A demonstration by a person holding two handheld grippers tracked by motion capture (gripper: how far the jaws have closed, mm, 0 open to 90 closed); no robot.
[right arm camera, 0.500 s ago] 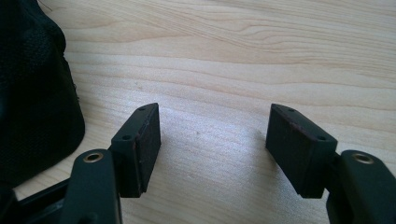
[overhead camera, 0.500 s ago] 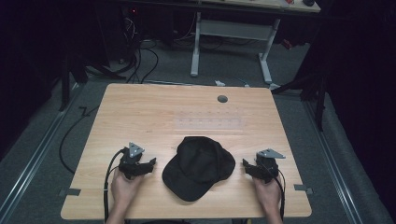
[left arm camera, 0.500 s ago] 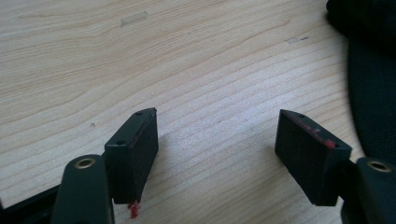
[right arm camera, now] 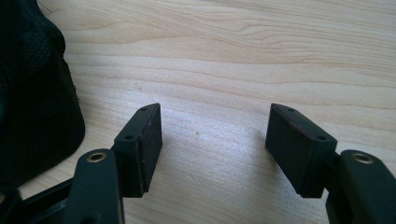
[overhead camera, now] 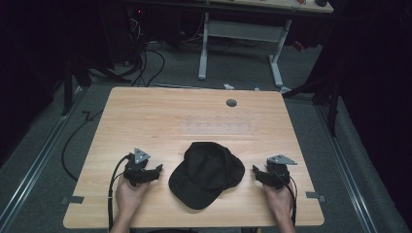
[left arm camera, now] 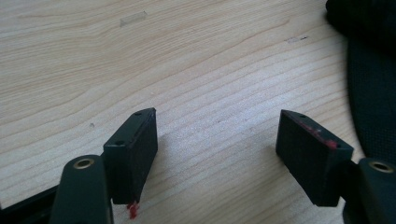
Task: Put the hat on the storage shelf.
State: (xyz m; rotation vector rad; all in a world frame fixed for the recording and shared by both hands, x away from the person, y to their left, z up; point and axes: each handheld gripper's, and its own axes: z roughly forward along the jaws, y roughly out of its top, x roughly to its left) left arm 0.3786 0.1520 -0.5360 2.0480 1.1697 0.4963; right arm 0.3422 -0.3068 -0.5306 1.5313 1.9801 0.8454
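I see a black cap (overhead camera: 206,174) lying on the table (overhead camera: 194,121) near its front edge, midway between my two grippers, brim toward me. My left gripper (overhead camera: 156,171) rests on the wood just left of the cap, jaws wide with nothing between them; in the left gripper view the cap (left arm camera: 371,88) sits at the right edge, beside the right jaw and apart from it. My right gripper (overhead camera: 256,172) rests just right of the cap, jaws also wide and empty; in the right gripper view the cap (right arm camera: 32,98) lies left of the left jaw, not touching.
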